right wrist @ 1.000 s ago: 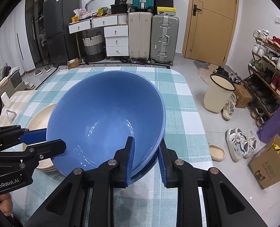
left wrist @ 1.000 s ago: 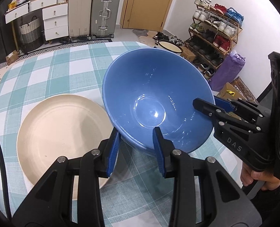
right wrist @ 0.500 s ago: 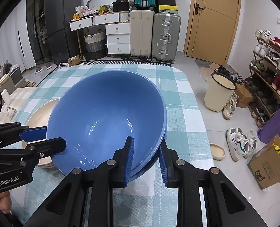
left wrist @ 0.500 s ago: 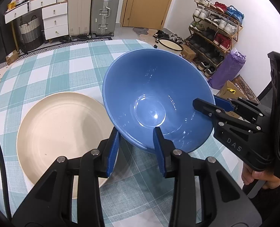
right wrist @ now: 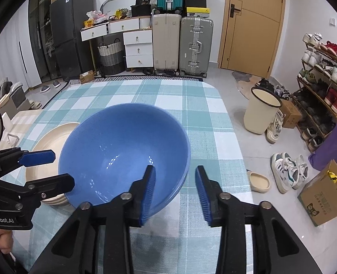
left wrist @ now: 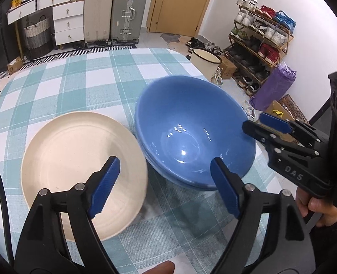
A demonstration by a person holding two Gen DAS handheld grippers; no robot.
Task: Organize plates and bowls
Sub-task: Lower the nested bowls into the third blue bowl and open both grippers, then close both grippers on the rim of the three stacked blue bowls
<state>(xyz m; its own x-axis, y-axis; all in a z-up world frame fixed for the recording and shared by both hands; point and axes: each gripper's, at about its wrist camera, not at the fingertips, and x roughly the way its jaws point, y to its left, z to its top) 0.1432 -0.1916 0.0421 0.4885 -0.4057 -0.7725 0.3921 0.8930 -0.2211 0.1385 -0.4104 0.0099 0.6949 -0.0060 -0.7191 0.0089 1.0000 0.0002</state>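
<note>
Blue bowl (left wrist: 191,132): sitting nested on another, released since a second ago.
Left tongs (left wrist: 166,182): opening, gripping nothing.
Right tongs (right wrist: 175,194): opening, rim between, unpressed.

Both wrist cameras are looking steeply down, close over the blue bowl (left wrist: 191,137) (right wrist: 123,155): the left from its plate (left wrist: 77,159) side, the right from the opposite side. Both are sharing the bowl and checked tablecloth (left wrist: 77,80) (right wrist: 191,118).

At the top of the frame, two suitcases (right wrist: 183,43) stand beside white drawers (right wrist: 138,49) and a wooden door (right wrist: 256,25). A shoe rack (right wrist: 323,84) lines the right wall, on pale tiled floor (right wrist: 243,137).
</note>
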